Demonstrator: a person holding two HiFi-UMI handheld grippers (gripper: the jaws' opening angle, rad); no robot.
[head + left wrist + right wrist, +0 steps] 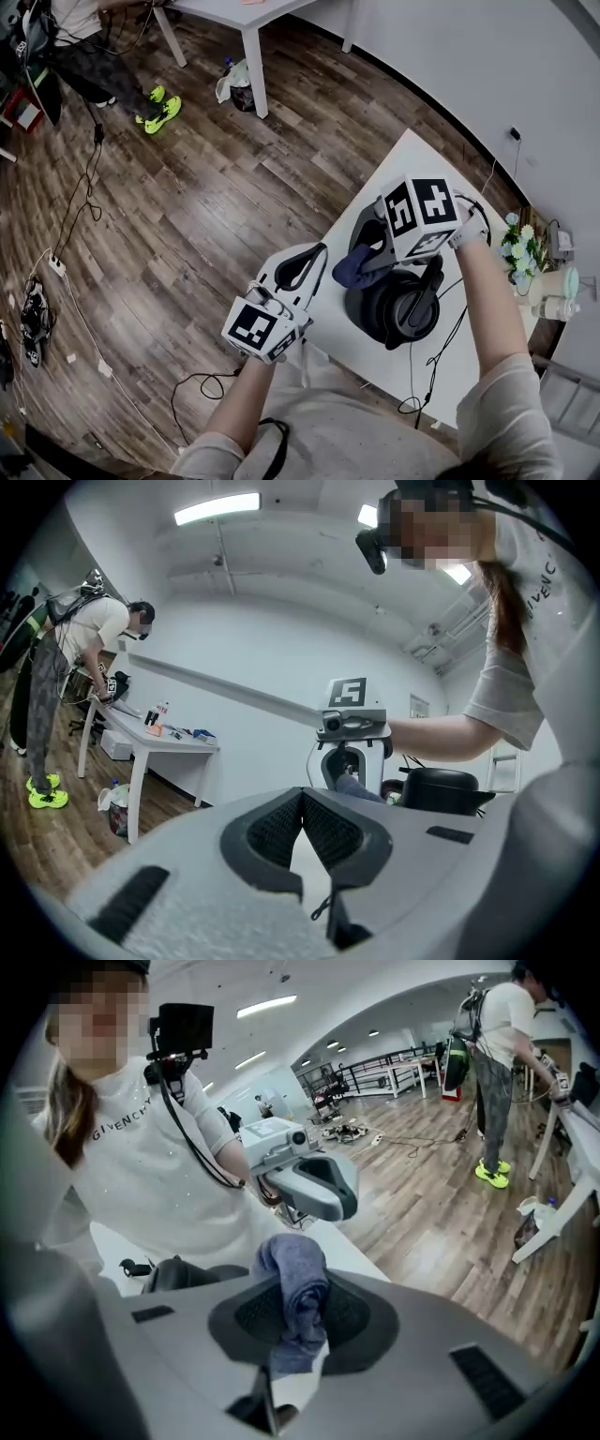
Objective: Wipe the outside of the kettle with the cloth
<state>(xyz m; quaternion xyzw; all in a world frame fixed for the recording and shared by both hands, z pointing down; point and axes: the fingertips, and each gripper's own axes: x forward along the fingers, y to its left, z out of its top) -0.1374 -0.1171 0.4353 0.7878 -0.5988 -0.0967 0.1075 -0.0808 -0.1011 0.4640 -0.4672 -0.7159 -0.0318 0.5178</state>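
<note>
The kettle (pixel 398 305) is black and rounded, with a dark lid and a curved handle on top. It stands upright on the white table (pixel 405 164), close in front of the person. The right tongs (pixel 292 1288) are clamped on a blue cloth (pixel 292 1260), which bunches up above the jaws and hangs out below them. In the head view the cloth sits just at the kettle's upper left side; whether it touches cannot be told. The left tongs (pixel 302 803) have their jaws together at the tips with nothing between them, and hang near the table's left corner, apart from the kettle. Flowers (pixel 518 246) stand at the table's right end. Around it lies a wooden floor (pixel 187 206).
</note>
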